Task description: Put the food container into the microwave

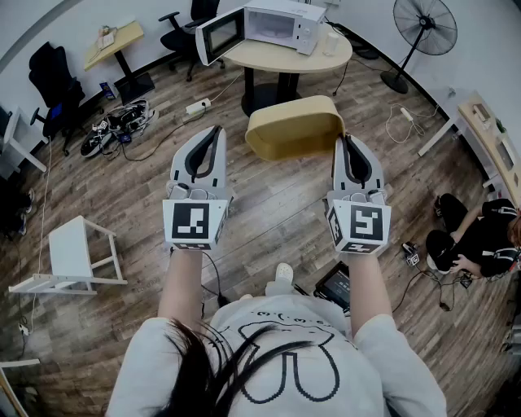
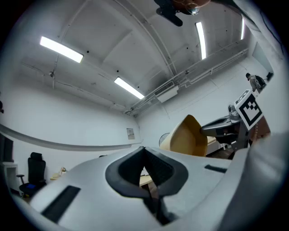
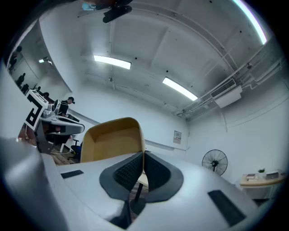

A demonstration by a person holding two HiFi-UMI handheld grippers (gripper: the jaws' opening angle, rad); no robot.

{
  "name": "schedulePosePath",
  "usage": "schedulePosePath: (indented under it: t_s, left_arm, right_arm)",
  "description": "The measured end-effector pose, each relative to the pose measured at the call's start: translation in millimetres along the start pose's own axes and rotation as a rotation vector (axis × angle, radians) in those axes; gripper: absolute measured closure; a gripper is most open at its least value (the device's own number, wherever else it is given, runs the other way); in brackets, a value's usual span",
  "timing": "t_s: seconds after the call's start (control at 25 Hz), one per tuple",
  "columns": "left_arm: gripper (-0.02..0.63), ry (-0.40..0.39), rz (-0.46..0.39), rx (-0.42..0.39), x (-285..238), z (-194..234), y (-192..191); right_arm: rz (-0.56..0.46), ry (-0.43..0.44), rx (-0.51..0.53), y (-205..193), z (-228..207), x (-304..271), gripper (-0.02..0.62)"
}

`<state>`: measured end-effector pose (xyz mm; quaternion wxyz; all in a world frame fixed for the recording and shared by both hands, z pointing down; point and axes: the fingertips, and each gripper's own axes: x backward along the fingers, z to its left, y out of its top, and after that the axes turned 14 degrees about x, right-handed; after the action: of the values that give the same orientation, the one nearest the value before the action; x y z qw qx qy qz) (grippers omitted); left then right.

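Note:
The tan oval food container is held in the air, open side tipped toward the floor, with my right gripper shut on its right rim. In the right gripper view the rim sits pinched between the jaws. My left gripper is shut on nothing, just left of the container and apart from it. The left gripper view shows the container off to the right. The white microwave stands on a round table ahead, its door swung open to the left.
A standing fan is at the back right. A white stool lies tipped at the left. A person crouches on the floor at the right. Cables, a power strip and office chairs lie around the wooden floor.

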<state>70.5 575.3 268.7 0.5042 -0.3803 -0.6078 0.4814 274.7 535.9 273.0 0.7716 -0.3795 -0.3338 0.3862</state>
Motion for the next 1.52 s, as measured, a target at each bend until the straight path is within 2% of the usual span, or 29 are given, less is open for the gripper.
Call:
schedulePosePath:
  t_s: [0.2,0.4,0.48,0.76,1.0,1.32,1.52]
  left_arm:
    - [0.598,0.003,-0.006,-0.016,-52.5,-20.8,-14.1]
    - [0.598,0.058,-0.005,-0.023,-97.2,-23.7,-25.1]
    - [0.598,0.082,-0.007,-0.027,-114.3,-26.6,-30.8]
    - [0.598,0.122,-0.007,-0.048,-158.7,-31.4,-44.0]
    - [0.598,0.132,-0.007,-0.063,-193.0,-25.2,-49.7]
    - [0.598,0.105,0.007,-0.054,-257.6,5.9,-80.3]
    - [0.598,0.099,0.019,-0.027,-307.0,60.7,-95.3]
  right_arm:
    - [0.006,0.013,-0.009,-34.5,-38.1,-27.6,0.561]
    - [-0.020,0.040,-0.085,-65.1,-70.7,-62.5,0.561]
    - [-0.026,0.054,-0.084,-76.7,-82.1,-76.5,0.561]
    - [-0.013,0.091,-0.087,-110.4,-103.6,-117.2,0.561]
    - [-0.011,0.084,-0.108,-127.9,-121.8,-143.9,0.561]
    - [0.024,0.066,-0.121,-164.6,-121.8,-204.3,0.561]
    - [0.059,0.060,-0.119,-176.0,-109.2,-270.3,0.561]
